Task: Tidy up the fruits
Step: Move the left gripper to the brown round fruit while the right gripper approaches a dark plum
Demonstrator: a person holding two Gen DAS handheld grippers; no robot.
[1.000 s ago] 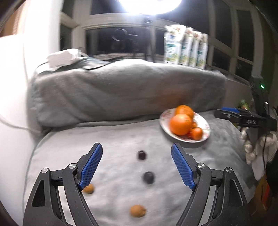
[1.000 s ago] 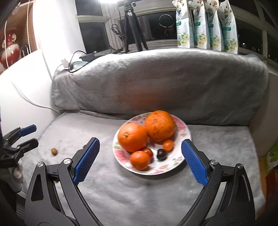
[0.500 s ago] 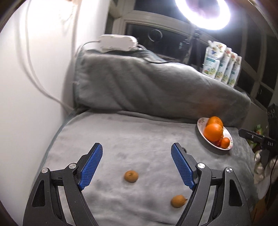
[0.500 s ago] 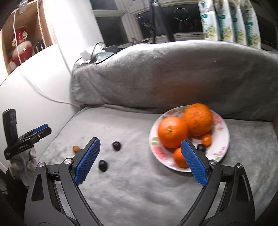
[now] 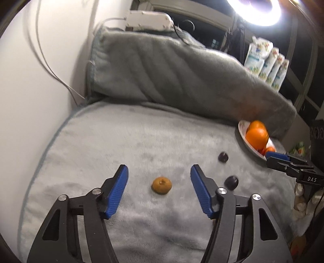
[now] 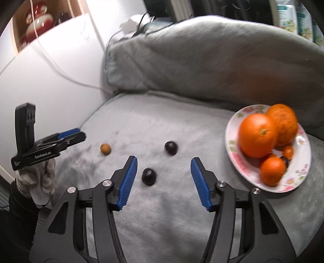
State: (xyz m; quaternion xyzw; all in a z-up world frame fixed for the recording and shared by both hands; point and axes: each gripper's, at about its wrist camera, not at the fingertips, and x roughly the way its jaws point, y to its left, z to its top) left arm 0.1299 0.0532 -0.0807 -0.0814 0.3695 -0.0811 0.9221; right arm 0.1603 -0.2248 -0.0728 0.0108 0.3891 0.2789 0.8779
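My left gripper [image 5: 159,172] is open and empty, with a small brown fruit [image 5: 161,185] on the grey cushion between its fingers. My right gripper [image 6: 163,161] is open and empty, just above a dark plum [image 6: 148,176]; a second dark plum [image 6: 171,147] lies farther off. The brown fruit [image 6: 105,148] shows near the left gripper [image 6: 68,137] in the right wrist view. A floral plate [image 6: 243,170] holds two big oranges [image 6: 257,134], small oranges and a dark fruit. The plate [image 5: 244,141], both plums [image 5: 231,182] and the right gripper [image 5: 277,156] show in the left wrist view.
A grey back cushion [image 5: 182,76] runs behind the seat. A white wall [image 5: 40,81] with a cable stands to the left. A white box [image 5: 147,20], a ring light [image 5: 257,10] and several packets [image 5: 265,64] are behind.
Both grippers have swung left and down toward the loose fruits. The brown fruit now lies between my left fingers, and a plum sits just ahead of my right fingers.
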